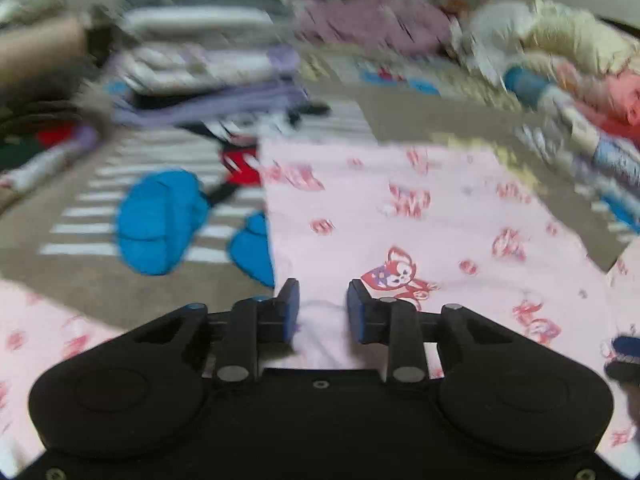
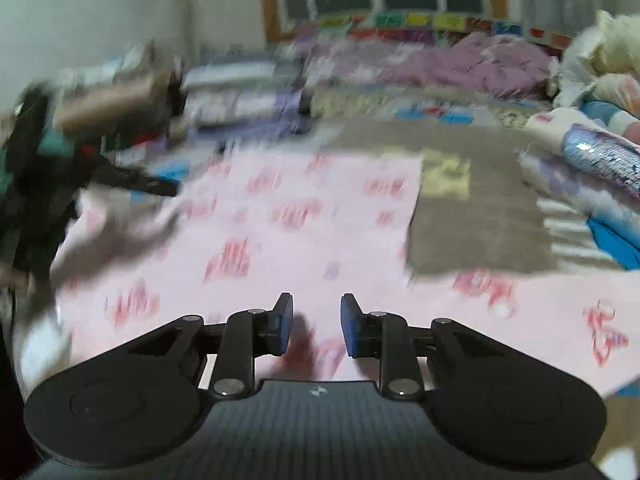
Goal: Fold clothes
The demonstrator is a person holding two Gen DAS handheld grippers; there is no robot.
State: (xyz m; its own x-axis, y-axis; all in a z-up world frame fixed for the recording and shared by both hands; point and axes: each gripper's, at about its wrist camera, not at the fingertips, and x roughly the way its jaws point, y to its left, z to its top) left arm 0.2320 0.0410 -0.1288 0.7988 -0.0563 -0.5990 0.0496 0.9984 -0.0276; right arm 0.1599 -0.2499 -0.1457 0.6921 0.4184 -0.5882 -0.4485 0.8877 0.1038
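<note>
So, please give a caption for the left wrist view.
Left tool open above the pink printed garment spread on the carpet.

two matte black handheld grippers with blue pads

left gripper (image 1: pixel 323 308) has a smooth black body, silver pivot pins and round side housings; right gripper (image 2: pixel 316 326) looks alike, but with a ribbed grey centre plate bearing a small round mark.
</note>
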